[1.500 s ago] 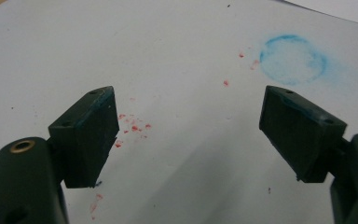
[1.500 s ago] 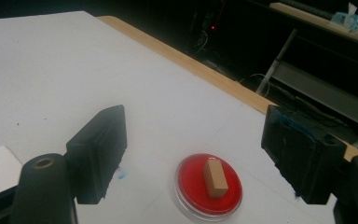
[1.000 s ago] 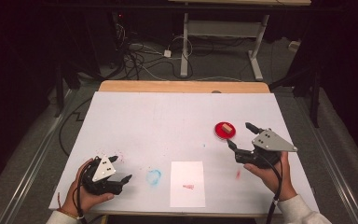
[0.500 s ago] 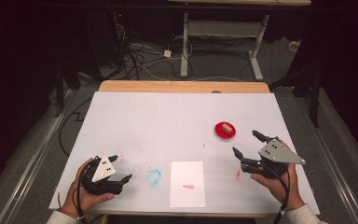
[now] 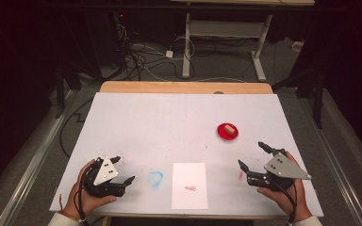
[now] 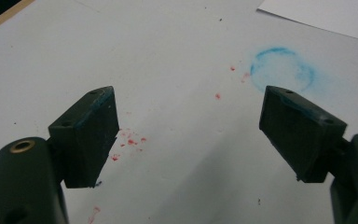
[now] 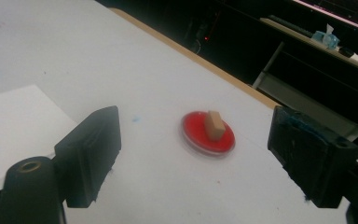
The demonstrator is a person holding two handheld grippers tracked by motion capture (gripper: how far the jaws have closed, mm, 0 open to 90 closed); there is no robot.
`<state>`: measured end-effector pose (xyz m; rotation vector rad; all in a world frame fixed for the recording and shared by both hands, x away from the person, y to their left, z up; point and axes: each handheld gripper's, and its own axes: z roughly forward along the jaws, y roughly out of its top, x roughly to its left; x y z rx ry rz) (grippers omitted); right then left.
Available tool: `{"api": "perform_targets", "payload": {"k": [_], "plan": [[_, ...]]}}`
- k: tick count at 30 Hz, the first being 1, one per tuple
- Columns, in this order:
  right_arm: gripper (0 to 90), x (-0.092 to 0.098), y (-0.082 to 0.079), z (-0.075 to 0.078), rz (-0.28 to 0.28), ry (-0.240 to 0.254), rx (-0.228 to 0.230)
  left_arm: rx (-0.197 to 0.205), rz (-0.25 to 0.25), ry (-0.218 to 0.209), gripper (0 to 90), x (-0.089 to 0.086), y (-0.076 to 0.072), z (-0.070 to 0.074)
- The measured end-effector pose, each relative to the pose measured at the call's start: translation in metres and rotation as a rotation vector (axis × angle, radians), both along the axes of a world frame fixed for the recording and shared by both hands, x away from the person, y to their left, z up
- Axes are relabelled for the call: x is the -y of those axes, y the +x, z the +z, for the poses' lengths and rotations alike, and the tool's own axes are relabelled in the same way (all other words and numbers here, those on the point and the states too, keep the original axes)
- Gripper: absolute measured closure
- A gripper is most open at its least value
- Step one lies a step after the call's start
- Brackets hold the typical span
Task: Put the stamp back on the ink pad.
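A small red dish (image 5: 228, 132) sits on the white table right of centre, with a tan block (image 5: 228, 128) standing on it. The right gripper view has the dish (image 7: 209, 133) and block (image 7: 214, 124) ahead, well beyond the jaws. My right gripper (image 5: 251, 156) is open and empty near the front right, a little in front of the dish. My left gripper (image 5: 122, 169) rests open and empty at the front left, its jaws wide over bare tabletop (image 6: 182, 140). A white paper sheet (image 5: 189, 185) with a small red mark lies at the front centre between the grippers.
A blue chalky ring smudge (image 5: 155, 178) marks the table between the left gripper and the sheet, and shows ahead of the left jaws (image 6: 282, 72). Red specks (image 6: 130, 140) dot the surface there. Cables and desk legs (image 5: 188, 42) stand on the floor beyond the table's far wooden edge (image 5: 184, 87).
My right gripper has drawn back from the red dish toward the front right edge of the table. The left gripper has stayed put.
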<state>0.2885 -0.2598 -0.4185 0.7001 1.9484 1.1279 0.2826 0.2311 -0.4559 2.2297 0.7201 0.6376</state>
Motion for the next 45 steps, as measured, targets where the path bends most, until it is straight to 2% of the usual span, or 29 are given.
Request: {"api": "perform_targets", "payload": {"k": [5, 6, 9, 11, 15, 18, 22, 27, 33, 45], "plan": [[18.4, 0.01, -0.005, -0.007, -0.012, 0.03, -0.017, 0.009, -0.007, 0.002, 19.2, 0.002, -0.001, 0.001], [18.4, 0.011, -0.006, -0.009, -0.018, 0.026, -0.018, 0.0, -0.006, 0.001, 19.2, 0.003, -0.002, 0.002], [18.4, 0.016, -0.01, -0.016, -0.03, 0.019, -0.031, 0.006, -0.01, -0.003, 19.2, 0.004, -0.003, 0.003], [18.5, 0.021, -0.012, -0.021, -0.034, 0.028, -0.059, 0.01, -0.01, -0.005, 19.2, 0.005, -0.004, 0.003], [18.5, 0.026, -0.016, -0.029, -0.048, 0.01, -0.074, 0.016, -0.012, -0.004, 19.2, 0.007, -0.005, 0.004], [18.5, 0.028, -0.016, -0.031, -0.05, 0.023, -0.088, 0.019, -0.015, -0.001, 19.2, 0.009, -0.005, 0.005], [18.8, 0.025, -0.016, -0.032, -0.041, 0.008, -0.083, 0.02, -0.019, 0.004, 19.2, 0.009, -0.005, 0.005], [18.9, 0.022, -0.02, -0.03, -0.028, 0.013, -0.074, 0.021, -0.025, 0.008, 19.2, 0.008, -0.006, 0.004], [18.9, 0.019, -0.025, -0.026, -0.024, 0.009, -0.045, 0.023, -0.03, 0.01, 19.2, 0.009, -0.006, 0.004], [18.9, 0.019, -0.023, -0.026, -0.019, 0.006, -0.038, 0.015, -0.029, 0.022, 19.2, 0.01, -0.006, 0.003]]}}
